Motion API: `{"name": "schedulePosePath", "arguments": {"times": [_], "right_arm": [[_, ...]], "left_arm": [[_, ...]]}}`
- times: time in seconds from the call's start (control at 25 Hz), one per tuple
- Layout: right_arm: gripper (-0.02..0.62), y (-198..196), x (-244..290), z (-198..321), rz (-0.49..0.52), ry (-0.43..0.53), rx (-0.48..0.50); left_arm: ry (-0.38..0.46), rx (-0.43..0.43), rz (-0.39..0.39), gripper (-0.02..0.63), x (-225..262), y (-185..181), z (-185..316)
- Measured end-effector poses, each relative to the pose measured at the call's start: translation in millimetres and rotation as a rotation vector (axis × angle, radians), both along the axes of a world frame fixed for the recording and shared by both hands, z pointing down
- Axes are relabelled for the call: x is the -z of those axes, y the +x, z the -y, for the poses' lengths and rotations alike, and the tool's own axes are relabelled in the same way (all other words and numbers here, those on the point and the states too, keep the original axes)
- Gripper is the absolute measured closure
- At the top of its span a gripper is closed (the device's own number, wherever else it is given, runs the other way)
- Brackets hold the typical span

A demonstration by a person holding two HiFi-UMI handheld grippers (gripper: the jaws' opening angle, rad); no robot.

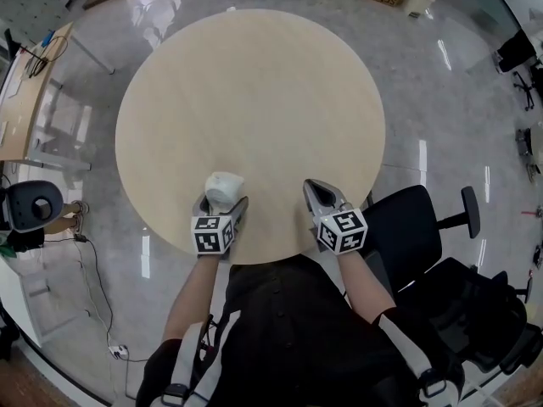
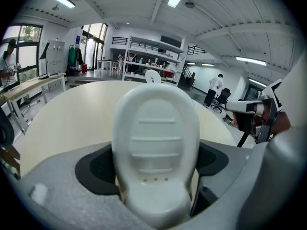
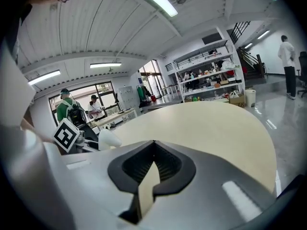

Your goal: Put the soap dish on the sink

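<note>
The left tongs [image 1: 222,203] are closed on a white soap dish [image 1: 224,186], one jaw on each side of it. The dish's ribbed hollow with three small drain holes faces the left gripper view. The dish is above the near edge of the round, pale wooden counter [image 1: 254,100]; whether it touches the top cannot be told. The right tongs [image 1: 318,190] are near it, jaws drawn together at the tips with nothing between them. A black office chair [image 1: 416,227] stands just beside the counter.
</note>
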State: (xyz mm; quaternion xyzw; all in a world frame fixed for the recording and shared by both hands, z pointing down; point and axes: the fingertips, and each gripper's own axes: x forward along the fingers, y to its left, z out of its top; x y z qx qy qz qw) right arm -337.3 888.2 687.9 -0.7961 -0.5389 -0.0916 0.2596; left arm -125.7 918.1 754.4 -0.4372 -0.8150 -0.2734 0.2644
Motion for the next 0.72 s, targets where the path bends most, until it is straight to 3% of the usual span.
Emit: {"name": "schedulePosePath", "arguments": {"times": [0.28, 0.52, 0.72], "right_arm": [[0.589, -0.4, -16.1, 2.3, -0.015, 0.050, 0.005], [0.589, -1.3, -18.9, 3.3, -0.022, 0.059, 0.009], [0.589, -1.6, -22.1, 5.4, -0.024, 0.068, 0.009]], "left_arm": [[0.077, -0.039, -0.097, 0.140, -33.7, -2.1, 4.1], [0.087, -0.081, -0.157, 0.140, -40.9, -4.8, 3.1], [0.123, -0.155, -0.236, 0.139, -52.6, -8.3, 7.3]]}}
